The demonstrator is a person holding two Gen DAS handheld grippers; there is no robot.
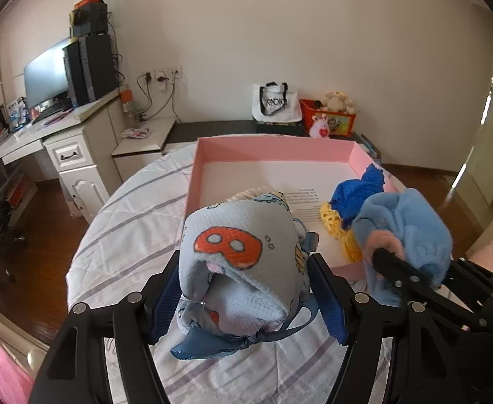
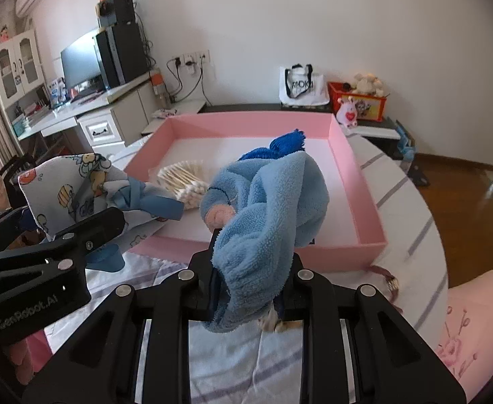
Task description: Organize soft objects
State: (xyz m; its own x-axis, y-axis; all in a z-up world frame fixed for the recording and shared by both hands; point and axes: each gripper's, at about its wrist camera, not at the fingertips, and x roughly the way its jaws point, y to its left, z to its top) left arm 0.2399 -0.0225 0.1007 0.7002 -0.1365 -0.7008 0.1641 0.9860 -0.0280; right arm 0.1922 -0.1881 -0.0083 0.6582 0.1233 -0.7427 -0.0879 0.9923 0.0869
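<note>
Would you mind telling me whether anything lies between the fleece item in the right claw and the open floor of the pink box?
Nothing visible blocks it. The fleece item hangs just over the pink box's near wall, in the right claw. Cotton swabs lie at the box's left and a dark blue cloth farther back; the right side is bare.

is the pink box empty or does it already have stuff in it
Not empty. The pink box already holds a bundle of cotton swabs, a dark blue cloth and a yellow crochet piece; much of its white floor is bare.
</note>
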